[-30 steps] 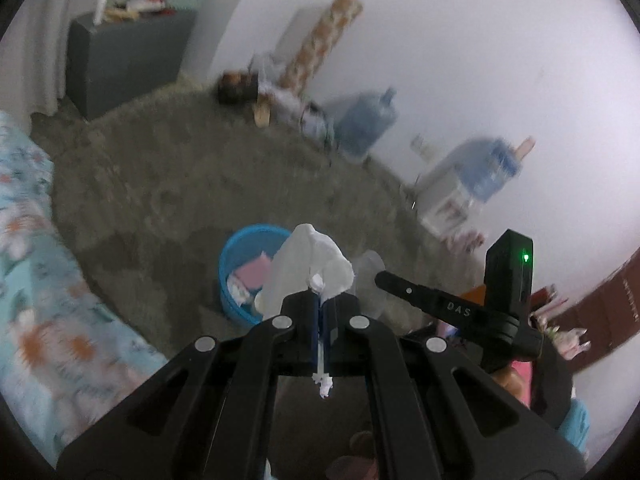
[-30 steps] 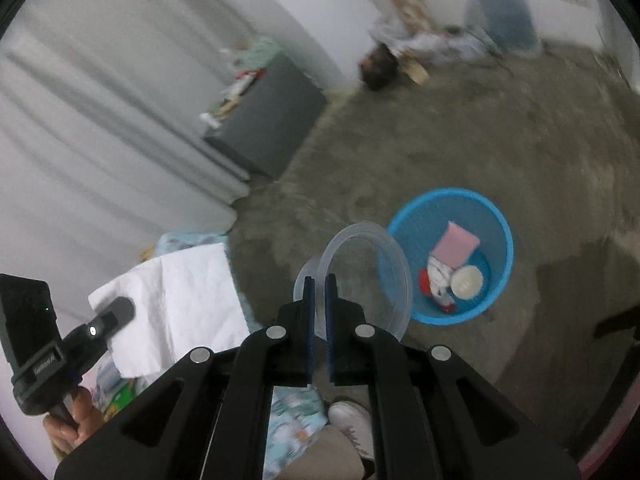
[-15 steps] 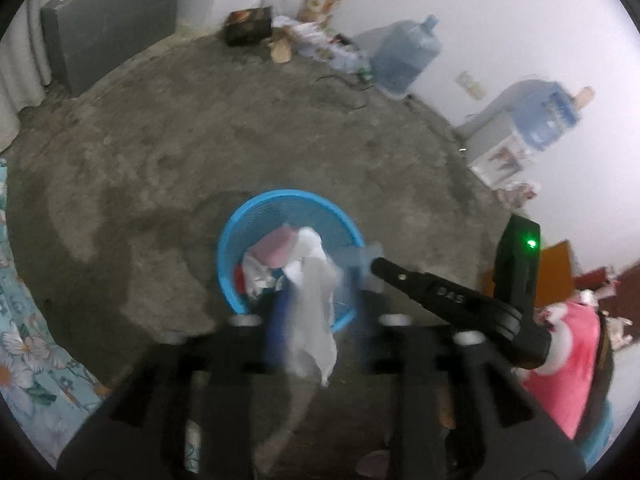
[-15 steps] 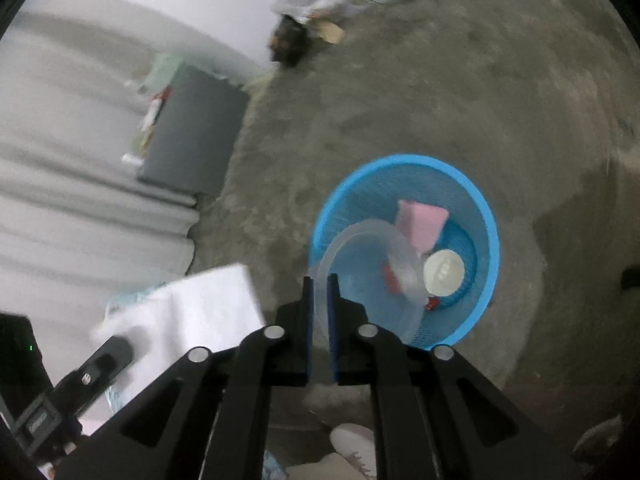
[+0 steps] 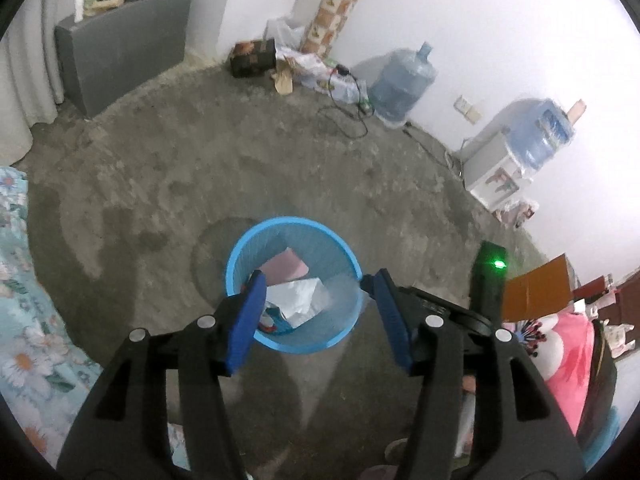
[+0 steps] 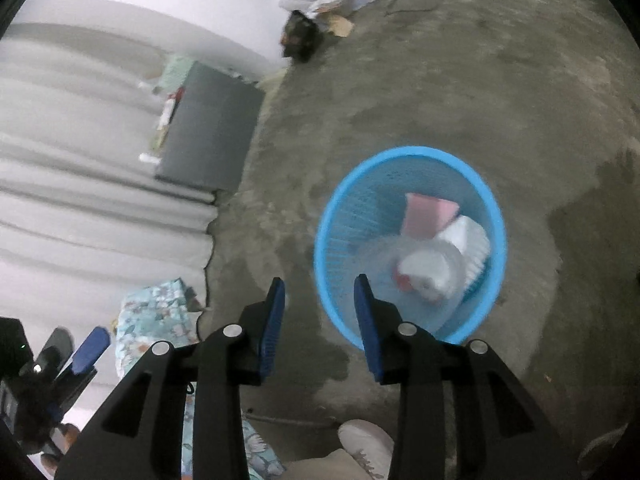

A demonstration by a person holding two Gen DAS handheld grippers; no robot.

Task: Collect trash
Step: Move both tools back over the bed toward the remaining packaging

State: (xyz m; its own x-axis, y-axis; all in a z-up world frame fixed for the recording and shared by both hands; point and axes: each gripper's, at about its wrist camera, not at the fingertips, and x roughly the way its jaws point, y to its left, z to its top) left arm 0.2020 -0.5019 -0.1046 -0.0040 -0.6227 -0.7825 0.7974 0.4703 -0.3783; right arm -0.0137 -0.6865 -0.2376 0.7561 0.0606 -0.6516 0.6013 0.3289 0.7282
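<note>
A blue mesh trash basket (image 5: 256, 240) stands on the grey floor; it also shows in the right wrist view (image 6: 332, 208). Inside lie a white tissue (image 5: 298, 298), a pink packet (image 5: 284, 268) and a clear plastic lid (image 6: 436, 268), blurred. My left gripper (image 5: 318, 290) is open and empty just above the basket. My right gripper (image 6: 319, 292) is open and empty above the basket's near left rim. The right gripper's body (image 5: 488, 280) shows at the right of the left wrist view.
A grey cabinet (image 5: 120, 48) stands at the back left by a curtain. Water jugs (image 5: 400, 84), a dispenser (image 5: 496, 172), a box and loose bags line the far wall. A floral bedspread (image 5: 24, 320) lies at the left. A shoe (image 6: 366, 444) shows below.
Both grippers swung over the basket and opened. The tissue dropped from the left gripper and the clear lid from the right one; both now lie in the basket.
</note>
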